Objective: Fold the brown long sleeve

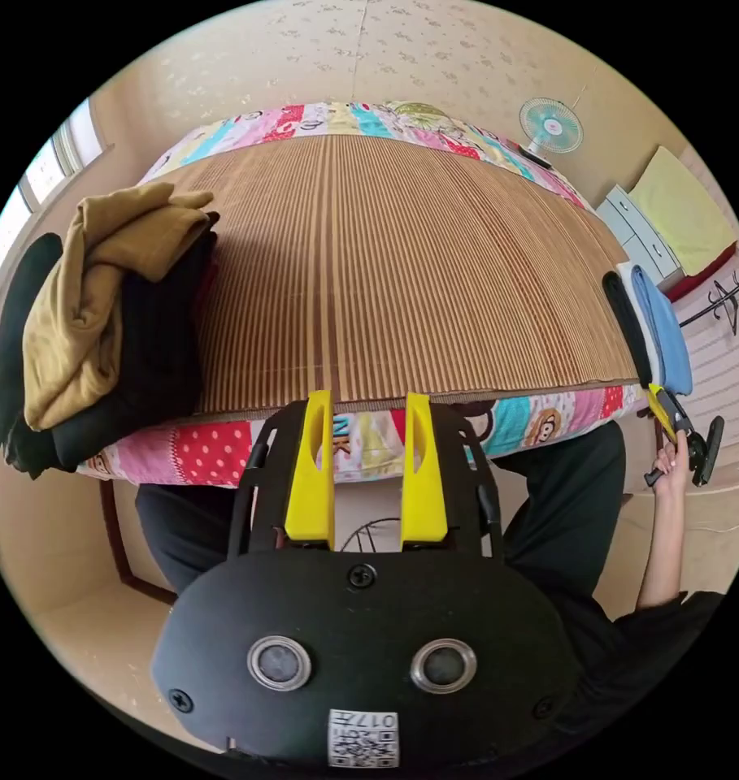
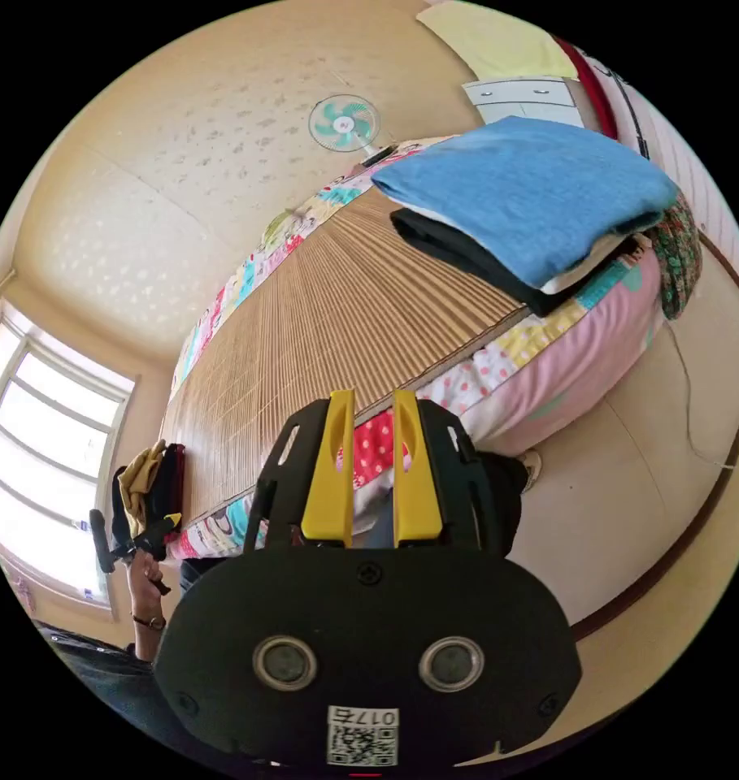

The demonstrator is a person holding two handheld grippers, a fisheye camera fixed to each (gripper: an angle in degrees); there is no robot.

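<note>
A crumpled mustard-brown long sleeve [image 1: 93, 301] lies on top of a heap of black clothes [image 1: 154, 357] at the left end of the bed. In the right gripper view the same brown garment [image 2: 140, 479] is small and far at the lower left. My left gripper [image 1: 367, 406] hovers open in front of the bed's near edge, with nothing between its yellow jaws. My right gripper [image 2: 373, 402] is also open and empty, near the bed's side. The right gripper [image 1: 676, 422] also appears in the left gripper view at the far right, held by a hand.
A striped bamboo mat [image 1: 402, 260] covers the bed over a patchwork quilt [image 1: 223, 451]. A folded stack with a blue top [image 2: 532, 195] sits at the bed's right end. A fan [image 1: 551, 126], a white drawer unit [image 1: 641, 236] and a window [image 2: 44, 455] stand around. The person's dark trousers [image 1: 580, 504] are close by.
</note>
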